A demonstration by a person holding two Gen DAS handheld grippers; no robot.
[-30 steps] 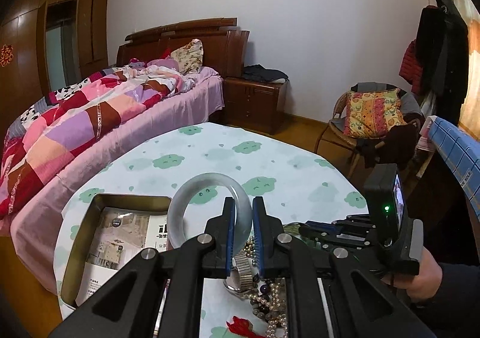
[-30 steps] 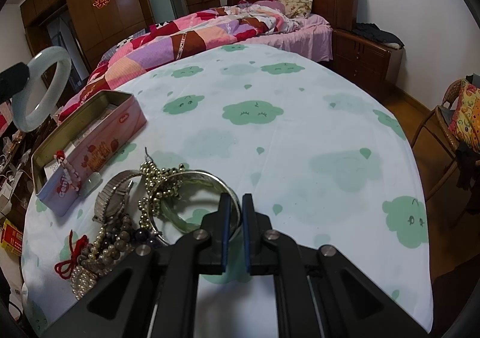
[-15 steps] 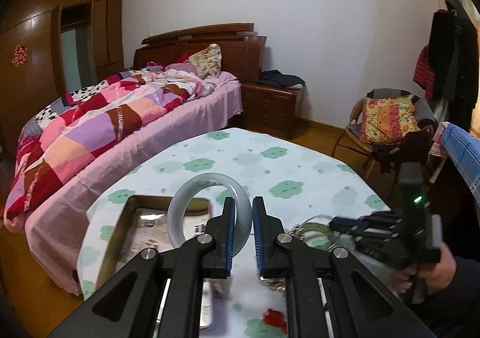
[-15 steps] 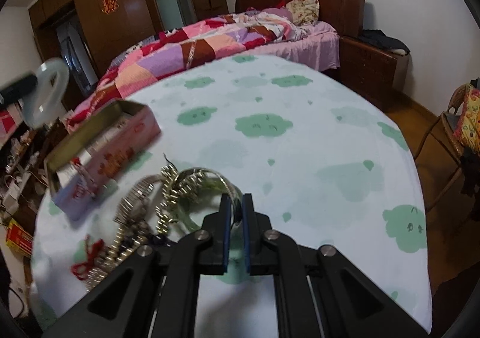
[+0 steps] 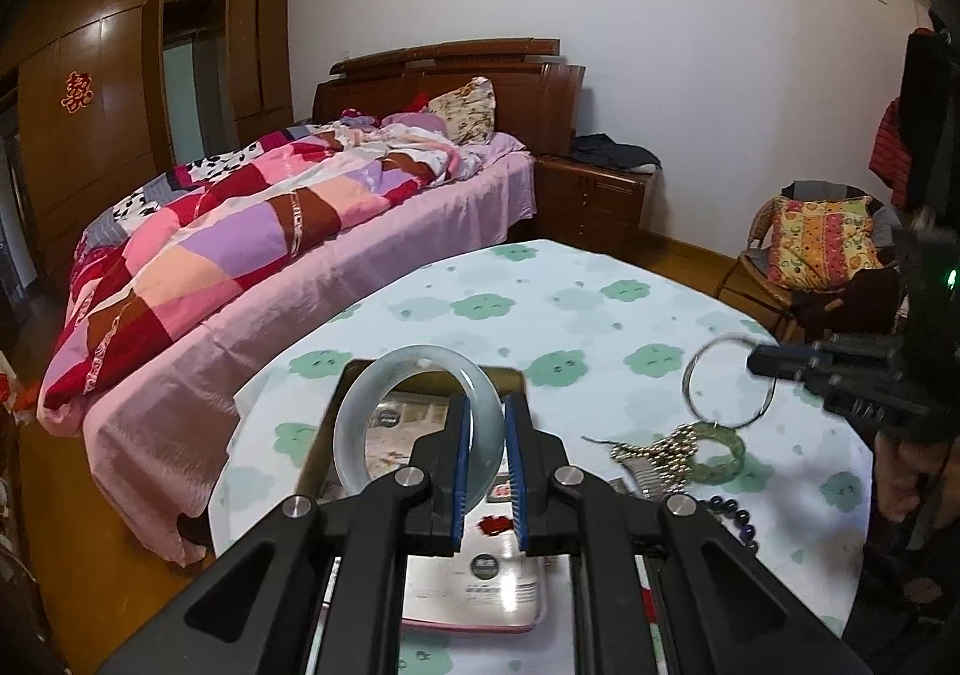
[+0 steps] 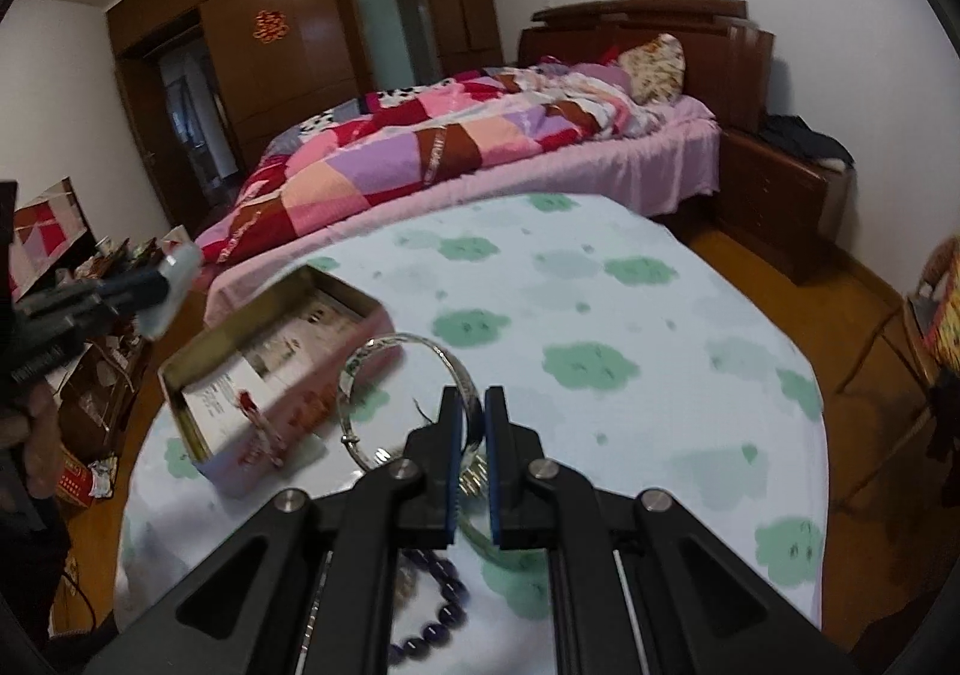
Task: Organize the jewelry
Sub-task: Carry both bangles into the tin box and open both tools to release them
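Both bangles are now riding higher than a second ago — the silver bangle point(image 5: 728, 382), which was lying in the jewelry heap, is hanging in the air, pinched at its rim by the right tongs point(image 6: 472, 429). Those tongs are pressing together on the thin metal hoop, holding it upright above the heap. The pale jade bangle point(image 5: 414, 423) is sitting between the left tongs point(image 5: 483, 453), which are clamping its right side and holding it upright over the open tin box point(image 5: 354, 375). Below the silver hoop, a gold bead chain point(image 5: 654, 444) and a green bangle point(image 5: 720, 462) are lying together on the desk point(image 5: 600, 315), with dark purple beads point(image 6: 444, 609) just beside them. A red-tasselled piece point(image 6: 258, 423) is draping over the box's near wall. Behind the desk, a bed point(image 5: 288, 231) with a patchwork quilt is filling the room's left side.
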